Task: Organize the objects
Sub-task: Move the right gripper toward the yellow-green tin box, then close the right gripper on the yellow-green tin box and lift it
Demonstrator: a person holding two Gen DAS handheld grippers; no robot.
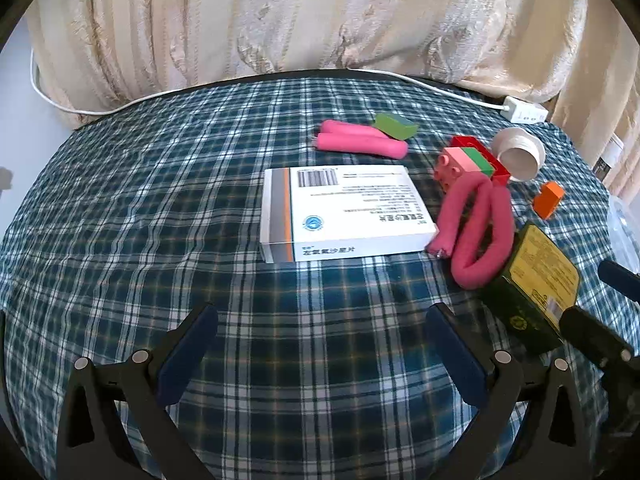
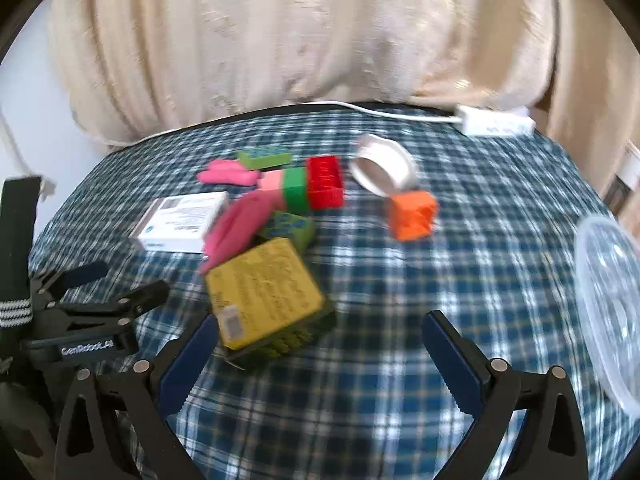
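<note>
On the plaid tablecloth lie a white medicine box point(image 1: 344, 210), a pink plush toy point(image 1: 476, 220) with long limbs, a pink roll point(image 1: 360, 142), a green block point(image 1: 396, 125), a red-green-pink brick stack point(image 1: 478, 158), an orange block point(image 1: 549, 199), a tape roll point(image 1: 520, 152) and a green-yellow box point(image 1: 532, 284). My left gripper point(image 1: 320, 344) is open and empty, short of the medicine box. My right gripper point(image 2: 320, 352) is open; the green-yellow box point(image 2: 268, 292) lies just ahead, near its left finger point(image 2: 188, 360). The medicine box point(image 2: 180, 220) and orange block point(image 2: 414, 214) lie farther off.
A clear plastic container point(image 2: 612, 304) stands at the right table edge. A white power strip point(image 2: 496, 122) and cable lie along the far edge, before a cream curtain point(image 1: 320, 20). The left gripper shows in the right wrist view point(image 2: 100, 292) at left.
</note>
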